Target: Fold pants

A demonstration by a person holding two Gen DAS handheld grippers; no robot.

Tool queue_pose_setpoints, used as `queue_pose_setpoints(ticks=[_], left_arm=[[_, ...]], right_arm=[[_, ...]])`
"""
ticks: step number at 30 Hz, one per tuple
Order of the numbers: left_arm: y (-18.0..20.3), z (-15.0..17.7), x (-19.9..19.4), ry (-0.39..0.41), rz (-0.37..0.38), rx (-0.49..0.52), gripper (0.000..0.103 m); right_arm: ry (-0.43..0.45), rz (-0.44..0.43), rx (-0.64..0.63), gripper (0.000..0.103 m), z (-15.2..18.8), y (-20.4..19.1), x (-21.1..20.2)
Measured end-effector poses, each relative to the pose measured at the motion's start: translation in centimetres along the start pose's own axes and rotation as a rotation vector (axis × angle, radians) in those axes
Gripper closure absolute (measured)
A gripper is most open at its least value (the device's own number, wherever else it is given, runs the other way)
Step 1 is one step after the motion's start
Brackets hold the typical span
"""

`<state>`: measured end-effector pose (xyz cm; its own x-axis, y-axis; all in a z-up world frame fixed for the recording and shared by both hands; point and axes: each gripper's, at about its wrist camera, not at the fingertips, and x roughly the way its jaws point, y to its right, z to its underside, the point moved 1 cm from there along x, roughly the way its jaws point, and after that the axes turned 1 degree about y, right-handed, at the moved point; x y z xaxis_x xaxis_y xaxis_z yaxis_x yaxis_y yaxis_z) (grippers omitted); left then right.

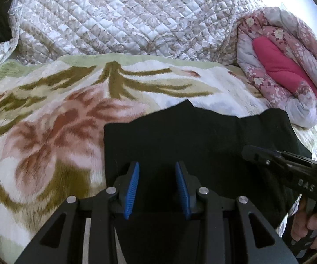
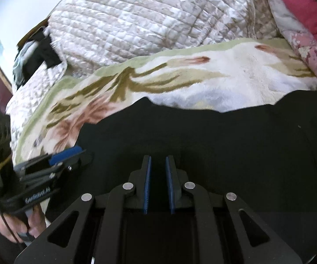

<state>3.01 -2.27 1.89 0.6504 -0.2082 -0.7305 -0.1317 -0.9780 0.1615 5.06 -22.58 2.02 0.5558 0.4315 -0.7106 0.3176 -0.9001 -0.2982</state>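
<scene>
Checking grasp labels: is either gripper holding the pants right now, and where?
Nothing is held. The left gripper and right gripper are both open above the black pants, with no cloth between the blue pads.

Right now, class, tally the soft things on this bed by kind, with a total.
Pants: 1
Floral fleece blanket: 1
White quilted cover: 1
Pink flowered comforter: 1
Total: 4

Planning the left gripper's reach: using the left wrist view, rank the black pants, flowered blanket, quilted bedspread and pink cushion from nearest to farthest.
1. Black pants, directly under the left gripper.
2. Flowered blanket, left and ahead.
3. Quilted bedspread and pink cushion, back and far right: too close to call.
</scene>
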Motion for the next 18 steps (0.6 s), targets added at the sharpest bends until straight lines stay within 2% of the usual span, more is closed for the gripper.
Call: queue_pose_setpoints(ticks=[4, 9, 13, 18], left_arm=[[0.7, 1.1, -1.2, 0.007, -0.013, 0.013, 0.066], [1.1, 3.0, -3.0, 0.017, -0.031, 0.002, 0.066], [1.4, 4.7, -3.9, 0.018, -0.042, -0.006, 0.066], [2.0, 5.9, -3.7, 0.038, -0.077, 0.036, 0.066]], right_arm=[[0.016, -0.002, -0.051, 0.090, 1.8, -1.0, -1.6], [0.018, 0.003, -0.111, 0.084, 4.2, -2.2, -2.4], [0.019, 0.046, -0.194, 0.084, 6.1, -3.0, -2.5], [0.039, 0.069, -0.241, 0.084, 6.7, -2.9, -2.5]])
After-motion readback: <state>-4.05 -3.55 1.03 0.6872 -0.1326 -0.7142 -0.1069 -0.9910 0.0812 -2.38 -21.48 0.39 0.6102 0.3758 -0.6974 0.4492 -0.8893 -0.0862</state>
